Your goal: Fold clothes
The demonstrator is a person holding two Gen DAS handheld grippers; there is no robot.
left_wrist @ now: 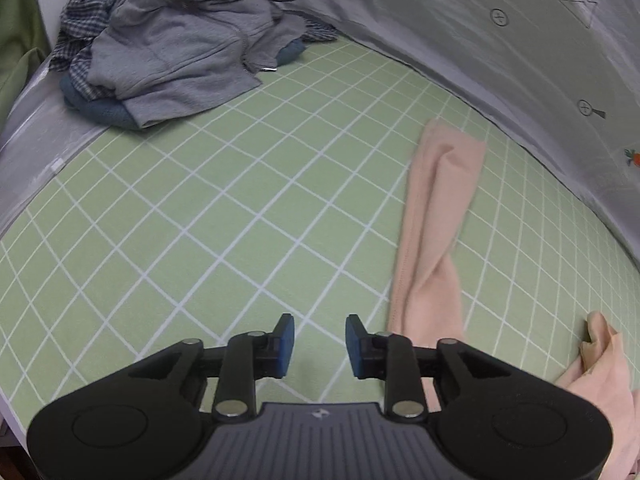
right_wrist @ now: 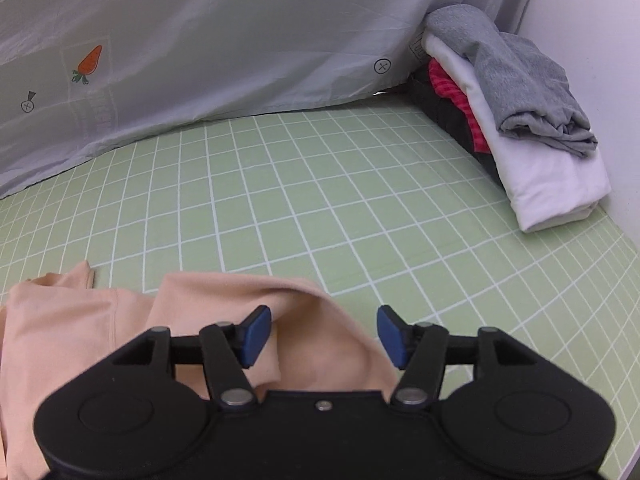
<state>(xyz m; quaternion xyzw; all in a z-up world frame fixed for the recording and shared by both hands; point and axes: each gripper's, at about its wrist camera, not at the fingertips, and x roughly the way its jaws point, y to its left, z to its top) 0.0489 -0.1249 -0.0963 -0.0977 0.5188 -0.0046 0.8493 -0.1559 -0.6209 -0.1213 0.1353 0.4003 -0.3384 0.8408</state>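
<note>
On checked sheet [left_wrist: 240, 208], peach garment [left_wrist: 436, 216] runs lengthwise away; both hand-held grippers [left_wrist: 319, 346] [right_wrist: 324, 336] apart, empty.

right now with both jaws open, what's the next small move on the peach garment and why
Probably lower the right gripper and close it on the raised fold of the peach garment just beneath it. Both grippers are open and hold nothing; the garment lies rumpled on the green checked sheet, with a long twisted part stretching away beside the left gripper. A grip must come before any spreading.
</note>
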